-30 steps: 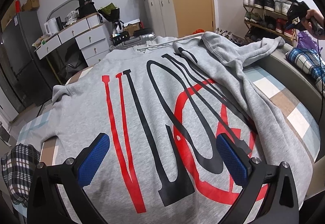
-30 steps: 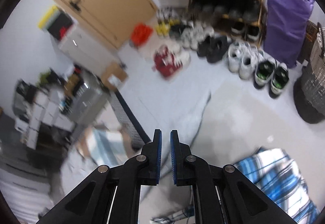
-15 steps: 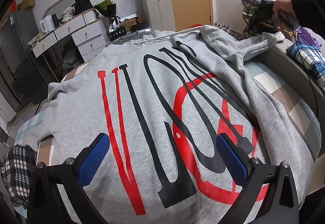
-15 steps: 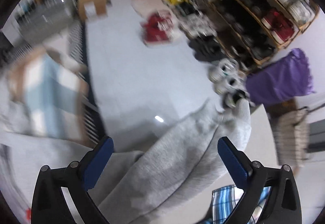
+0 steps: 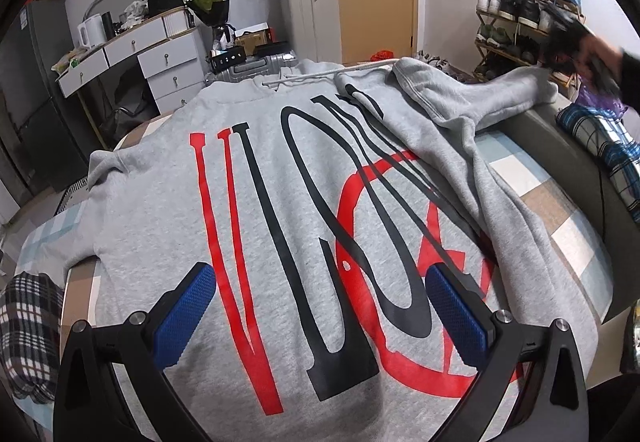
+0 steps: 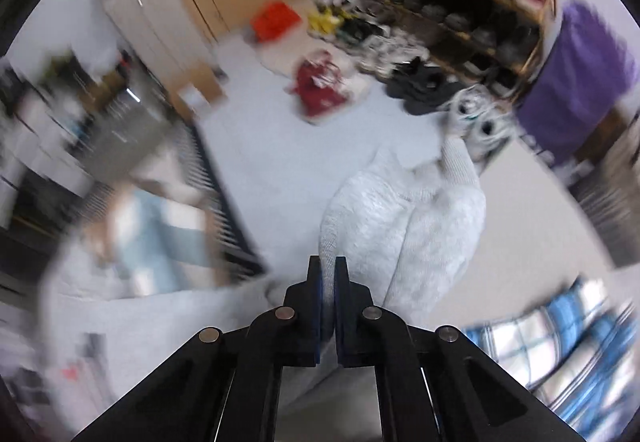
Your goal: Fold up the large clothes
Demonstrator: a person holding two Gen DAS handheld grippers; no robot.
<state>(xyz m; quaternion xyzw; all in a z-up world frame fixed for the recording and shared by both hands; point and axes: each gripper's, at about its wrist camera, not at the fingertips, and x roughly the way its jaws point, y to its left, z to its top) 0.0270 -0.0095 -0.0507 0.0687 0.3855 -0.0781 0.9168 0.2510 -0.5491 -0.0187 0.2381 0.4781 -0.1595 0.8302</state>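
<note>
A large grey hoodie with red and black lettering lies spread on the bed. My left gripper hovers open above its lower part, its blue pads wide apart and touching nothing. The hoodie's right sleeve stretches toward the far right, where a hand in a dark sleeve holds the other tool. In the right wrist view my right gripper is shut on a fold of that grey sleeve, whose cuff hangs beyond the fingers.
A checked bedsheet shows beside the hoodie, with a padded bed edge on the right. Plaid cloth lies at the left, blue plaid at the right. A shoe rack, suitcases and a desk stand behind.
My right gripper opened over the sleeve, then closed on it, and the sleeve end now lifts off the bed edge. The left gripper stays put, open.
</note>
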